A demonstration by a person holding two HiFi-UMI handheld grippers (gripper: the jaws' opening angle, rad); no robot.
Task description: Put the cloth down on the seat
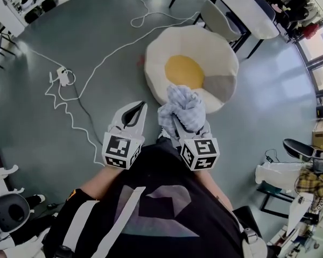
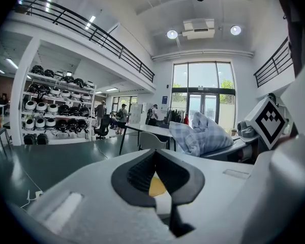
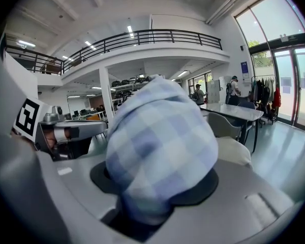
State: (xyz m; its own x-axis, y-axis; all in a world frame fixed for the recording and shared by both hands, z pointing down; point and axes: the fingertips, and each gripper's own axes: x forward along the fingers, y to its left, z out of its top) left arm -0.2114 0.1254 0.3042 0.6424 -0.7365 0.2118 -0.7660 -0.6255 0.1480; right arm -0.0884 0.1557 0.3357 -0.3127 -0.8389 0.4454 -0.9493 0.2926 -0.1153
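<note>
The checked cloth (image 1: 184,107) is bunched into a ball and pinched in the right tool (image 1: 178,123), whose jaws stand apart around the wad and press on it. It hangs in the air just short of the seat (image 1: 204,47), a round white cushion with a yellow middle lying on the grey floor (image 1: 59,31). The left tool (image 1: 142,106) is beside it, tips together, nothing between them. A white cable (image 1: 97,69) trails across the floor, and a desk (image 1: 247,9) stands beyond the seat.
</note>
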